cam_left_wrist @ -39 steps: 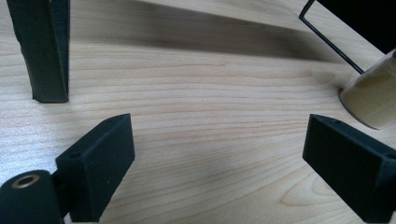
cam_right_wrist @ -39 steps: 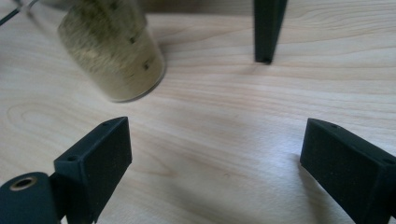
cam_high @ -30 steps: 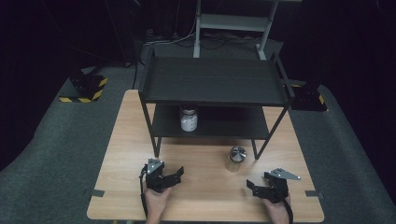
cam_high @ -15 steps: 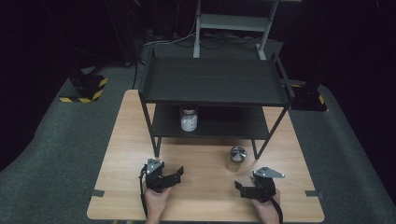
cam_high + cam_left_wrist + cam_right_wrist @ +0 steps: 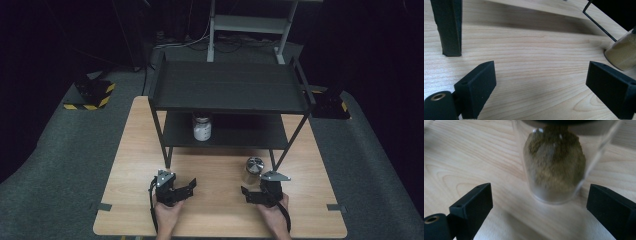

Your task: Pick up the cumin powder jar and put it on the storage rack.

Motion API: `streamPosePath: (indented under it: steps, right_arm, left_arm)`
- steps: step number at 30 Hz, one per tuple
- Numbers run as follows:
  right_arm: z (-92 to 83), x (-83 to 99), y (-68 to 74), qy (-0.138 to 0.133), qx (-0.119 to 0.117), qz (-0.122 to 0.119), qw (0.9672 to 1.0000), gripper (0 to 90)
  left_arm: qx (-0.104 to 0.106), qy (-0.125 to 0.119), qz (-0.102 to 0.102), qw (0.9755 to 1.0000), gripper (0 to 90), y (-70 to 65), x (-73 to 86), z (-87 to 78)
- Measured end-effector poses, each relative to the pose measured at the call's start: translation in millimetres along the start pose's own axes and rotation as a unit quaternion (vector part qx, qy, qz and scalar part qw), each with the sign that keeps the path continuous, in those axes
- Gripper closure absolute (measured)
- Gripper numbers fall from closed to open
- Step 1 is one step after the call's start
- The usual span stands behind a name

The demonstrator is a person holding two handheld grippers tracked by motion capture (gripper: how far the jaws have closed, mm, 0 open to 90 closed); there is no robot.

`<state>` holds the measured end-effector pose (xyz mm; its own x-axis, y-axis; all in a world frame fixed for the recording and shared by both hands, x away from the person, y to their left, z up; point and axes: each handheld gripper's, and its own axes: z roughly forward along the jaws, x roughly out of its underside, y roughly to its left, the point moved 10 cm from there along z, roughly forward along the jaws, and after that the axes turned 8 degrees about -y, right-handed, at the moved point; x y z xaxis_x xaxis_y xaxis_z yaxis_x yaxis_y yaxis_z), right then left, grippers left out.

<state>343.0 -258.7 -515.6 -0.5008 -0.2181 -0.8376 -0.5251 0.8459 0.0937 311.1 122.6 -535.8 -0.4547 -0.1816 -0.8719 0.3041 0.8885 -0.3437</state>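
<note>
While the right gripper (image 5: 252, 194) is held with its jaws spread wide just short of the spice jar (image 5: 555, 162), the glass should be centred between them before any squeeze is made. Nothing is held by the open left gripper (image 5: 181, 189). The jar is set on the pale wooden table (image 5: 130, 150), before the black shelf rack (image 5: 230, 87); dark carpet lies all round.

Left hand (image 5: 167, 214) enters from the table's near edge, gripping the left gripper (image 5: 186, 188) low over the tabletop, jaws spread wide with nothing between them | Right hand (image 5: 274, 215) enters beside it, well apart, holding the right gripper (image 5: 248, 194) low and level, jaws likewise wide apart and unclamped.
</note>
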Motion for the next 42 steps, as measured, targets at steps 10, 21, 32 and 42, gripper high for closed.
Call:
streamPosePath:
  steps: [10, 21, 32, 42]
  right_arm:
    - [14.0, -11.1, 2.4, -0.01, 0.023, 0.001, 0.9997, 7.9]
    - [24.7, -17.7, 3.2, -0.018, 0.037, -0.003, 0.9991, 10.9]
    - [32.3, -20.3, 2.7, -0.024, 0.053, -0.003, 0.9983, 13.5]
    - [35.5, -21.2, 3.3, -0.033, 0.056, -0.002, 0.9979, 18.7]
  left_arm:
    - [0.0, -0.001, -0.001, 1.0, 9.6, 0.1, 0.1, -0.2]
    - [0.001, 0.0, 0.0, 1.0, 9.6, 0.2, 0.0, -0.1]
    - [0.001, 0.001, 0.001, 1.0, 9.6, 0.1, -0.1, 0.1]
    - [0.001, -0.001, 0.0, 1.0, 9.6, 0.1, 0.1, -0.2]
